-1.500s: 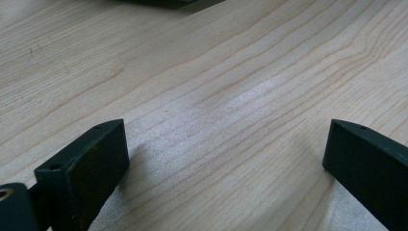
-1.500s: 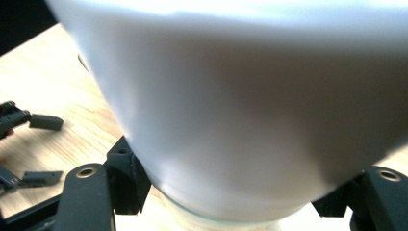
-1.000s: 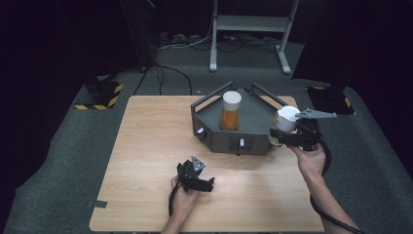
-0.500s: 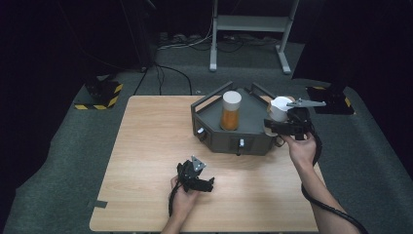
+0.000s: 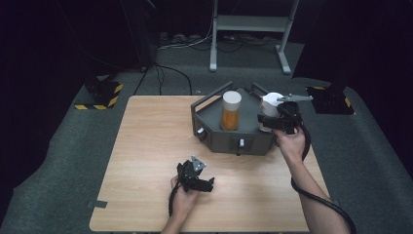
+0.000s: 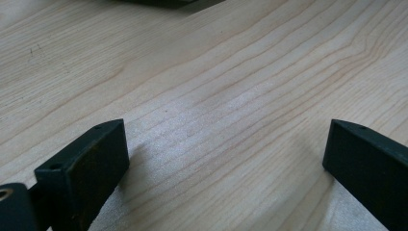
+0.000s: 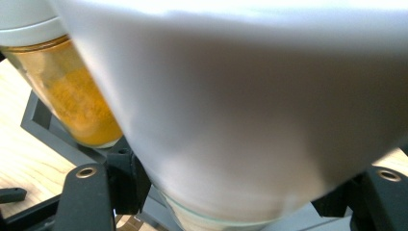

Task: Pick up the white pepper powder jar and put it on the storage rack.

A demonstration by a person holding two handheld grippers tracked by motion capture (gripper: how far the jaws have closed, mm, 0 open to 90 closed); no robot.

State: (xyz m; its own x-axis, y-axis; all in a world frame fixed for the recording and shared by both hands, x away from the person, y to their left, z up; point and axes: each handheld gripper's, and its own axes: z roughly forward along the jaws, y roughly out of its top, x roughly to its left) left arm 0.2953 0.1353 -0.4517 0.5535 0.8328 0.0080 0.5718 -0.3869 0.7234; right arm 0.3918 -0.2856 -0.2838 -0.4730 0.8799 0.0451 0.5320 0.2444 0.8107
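Right gripper (image 5: 269,116) clamped on a white jar (image 5: 271,105), jaws pressed against its sides, seen from above at the right edge of the dark grey tray (image 5: 214,113). Held over the tray's right-hand part, tilted a little toward the middle; whether the jar's base touches the tray floor cannot be told from above. In the right gripper view, the white jar (image 7: 269,110) close against the lens and blurred, a pale glassy rim at its lower end, black jaw blocks on either side of it. Behind it, up and to the left, an orange-filled jar (image 7: 72,82) with a white lid, standing upright inside the tray's grey frame (image 7: 45,130).

From the high view, orange-filled jar (image 5: 231,110) near the centre of the tray, just beside the held jar but apart from it. Tray itself six-sided, with raised bars along its back edges, sitting toward the far right of the wooden table (image 5: 151,146).

Left gripper (image 5: 210,184) low on the near side of the table, well apart from the tray, held in a hand that comes in from the bottom edge. Jaws spread wide with nothing between them (bare wood grain in the gap, in the left gripper view). Left gripper (image 6: 226,159) resting on or just above the table top (image 6: 216,72), shadow of the left jaw falling on the wood

Around the table, grey carpet and a black-and-yellow striped block (image 5: 100,95) on the floor at far left
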